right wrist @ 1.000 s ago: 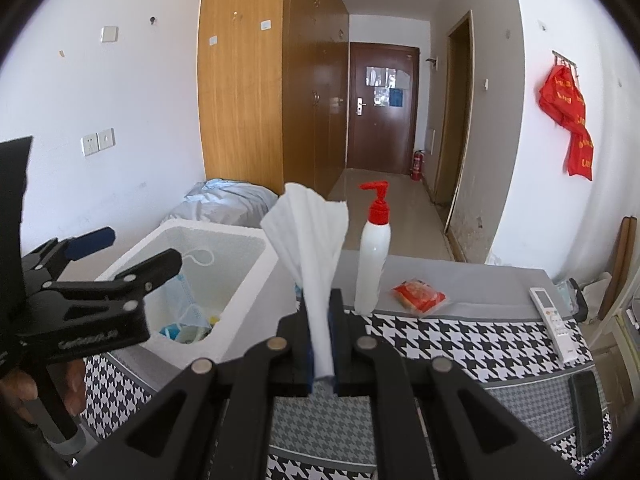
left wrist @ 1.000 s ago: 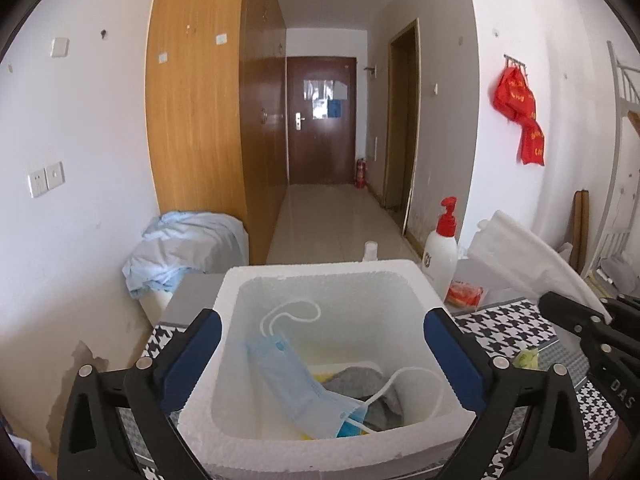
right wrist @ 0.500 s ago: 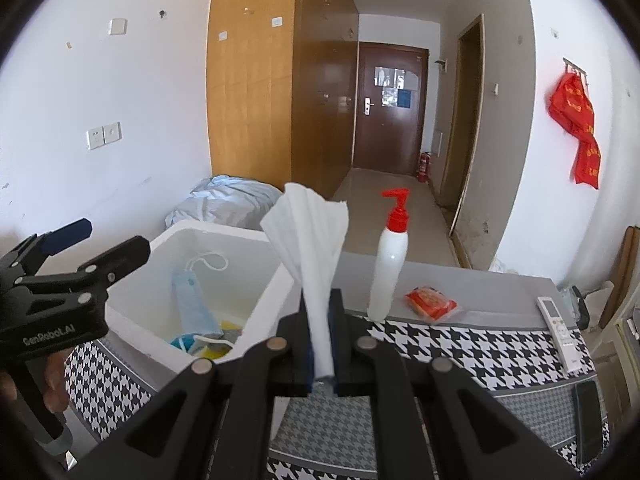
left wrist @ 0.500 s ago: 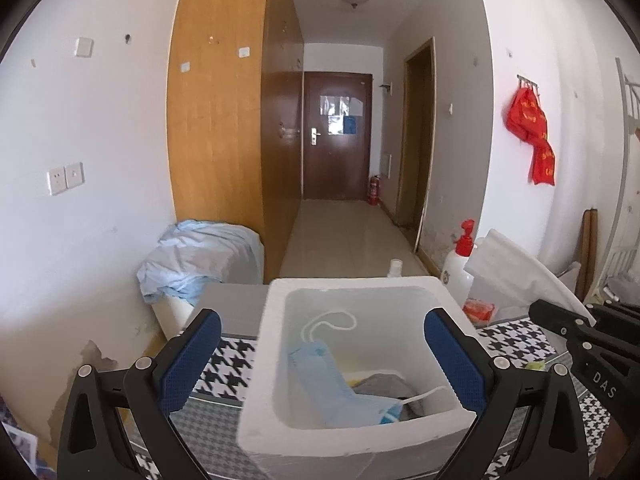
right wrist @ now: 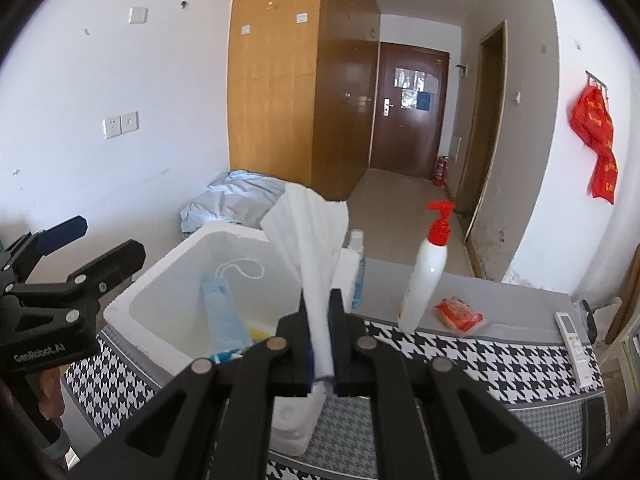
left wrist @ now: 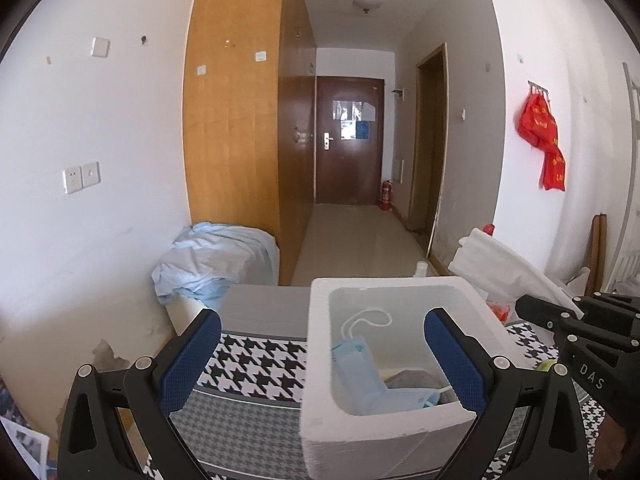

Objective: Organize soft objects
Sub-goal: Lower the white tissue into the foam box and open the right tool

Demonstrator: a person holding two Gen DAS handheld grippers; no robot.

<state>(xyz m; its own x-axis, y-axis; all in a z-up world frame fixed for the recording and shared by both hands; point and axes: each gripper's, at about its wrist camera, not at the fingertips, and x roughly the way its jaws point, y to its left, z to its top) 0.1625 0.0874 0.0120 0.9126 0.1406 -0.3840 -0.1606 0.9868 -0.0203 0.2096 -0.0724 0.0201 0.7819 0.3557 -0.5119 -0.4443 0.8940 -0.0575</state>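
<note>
A white foam box (left wrist: 320, 368) (right wrist: 160, 292) stands on the houndstooth table cloth. Inside lie a blue face mask (left wrist: 360, 372) (right wrist: 222, 312), a grey cloth (left wrist: 412, 380) and something yellow. My left gripper (left wrist: 320, 356) is open and empty, level with the box's near left wall; it also shows at the left in the right wrist view (right wrist: 80, 248). My right gripper (right wrist: 320, 344) is shut on a white tissue (right wrist: 310, 240) that fans upward, held to the right of the box. In the left wrist view the tissue (left wrist: 504, 268) and right gripper (left wrist: 532, 308) show beyond the box's right side.
A white pump bottle with a red top (right wrist: 428, 268), a red packet (right wrist: 458, 312), a small clear bottle (right wrist: 358, 268) and a white remote (right wrist: 574, 340) are on the table. A pale blue cloth heap (left wrist: 212, 256) lies by the left wall.
My left gripper has drawn back and to the left, so the box now sits to its right. My right gripper with the tissue has moved closer to the box.
</note>
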